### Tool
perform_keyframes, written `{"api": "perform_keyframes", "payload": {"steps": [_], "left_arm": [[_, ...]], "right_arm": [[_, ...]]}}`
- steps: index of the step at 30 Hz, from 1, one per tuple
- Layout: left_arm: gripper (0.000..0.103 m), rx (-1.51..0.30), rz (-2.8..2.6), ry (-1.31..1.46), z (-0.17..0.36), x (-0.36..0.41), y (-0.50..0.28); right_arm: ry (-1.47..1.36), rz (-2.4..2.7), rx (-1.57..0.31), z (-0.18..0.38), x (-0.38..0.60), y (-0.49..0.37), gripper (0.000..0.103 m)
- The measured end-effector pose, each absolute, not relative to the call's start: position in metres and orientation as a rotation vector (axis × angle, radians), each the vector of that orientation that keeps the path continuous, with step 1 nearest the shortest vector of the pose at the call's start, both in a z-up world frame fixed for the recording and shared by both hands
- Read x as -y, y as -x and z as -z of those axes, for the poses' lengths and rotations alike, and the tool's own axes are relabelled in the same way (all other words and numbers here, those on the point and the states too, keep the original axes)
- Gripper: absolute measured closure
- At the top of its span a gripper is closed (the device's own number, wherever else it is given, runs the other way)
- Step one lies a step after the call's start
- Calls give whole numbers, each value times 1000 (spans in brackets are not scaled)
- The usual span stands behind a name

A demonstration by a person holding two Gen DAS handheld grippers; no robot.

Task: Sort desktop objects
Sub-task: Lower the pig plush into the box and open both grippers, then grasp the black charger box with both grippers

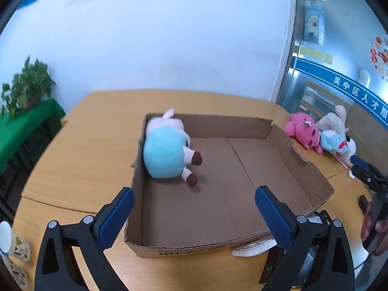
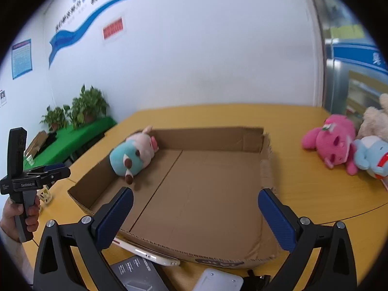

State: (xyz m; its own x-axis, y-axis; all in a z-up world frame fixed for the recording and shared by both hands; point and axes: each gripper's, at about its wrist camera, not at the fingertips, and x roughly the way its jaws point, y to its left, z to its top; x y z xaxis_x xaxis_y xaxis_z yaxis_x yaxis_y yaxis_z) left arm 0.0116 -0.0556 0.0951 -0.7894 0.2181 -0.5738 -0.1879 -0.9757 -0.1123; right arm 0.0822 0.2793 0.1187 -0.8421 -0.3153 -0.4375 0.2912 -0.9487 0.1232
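A shallow cardboard box (image 1: 303, 167) (image 2: 208, 133) lies on the wooden table. A pink-and-teal plush pig (image 1: 167, 150) (image 2: 132, 155) lies in its far left corner. A pink plush (image 1: 303, 131) (image 2: 332, 143), a light blue plush (image 1: 335, 143) (image 2: 371, 155) and a beige plush (image 1: 333, 120) (image 2: 373, 121) lie on the table right of the box. My left gripper (image 1: 194, 215) is open and empty above the box's near edge. My right gripper (image 2: 195, 215) is open and empty above the box's near edge. The left gripper shows at the left of the right wrist view (image 2: 55, 172).
A white phone (image 2: 148, 253) (image 1: 252, 248) lies under the box's near edge, with a grey box (image 2: 135, 274) and a white device (image 2: 218, 281) beside it. A paper cup (image 1: 11, 240) stands at the near left. Potted plants (image 2: 75, 109) on a green-covered table stand at the far left.
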Motion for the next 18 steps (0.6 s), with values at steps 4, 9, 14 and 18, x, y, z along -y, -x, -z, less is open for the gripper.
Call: {"api": "perform_keyframes", "payload": {"steps": [4, 9, 14, 18], "left_arm": [[1, 73, -2826, 862, -95, 40, -35], [1, 86, -2949, 791, -84, 32, -64], [1, 146, -2733, 1030, -52, 24, -62], [4, 212, -2655, 1110, -30, 22, -67]], "right_arm": [[-618, 2820, -56, -90, -268, -101, 0], [-737, 2741, -108, -73, -262, -117, 0], [-826, 2561, -195, -55, -243, -134, 0], [-912, 2450, -190, -33, -228, -135, 1]]}}
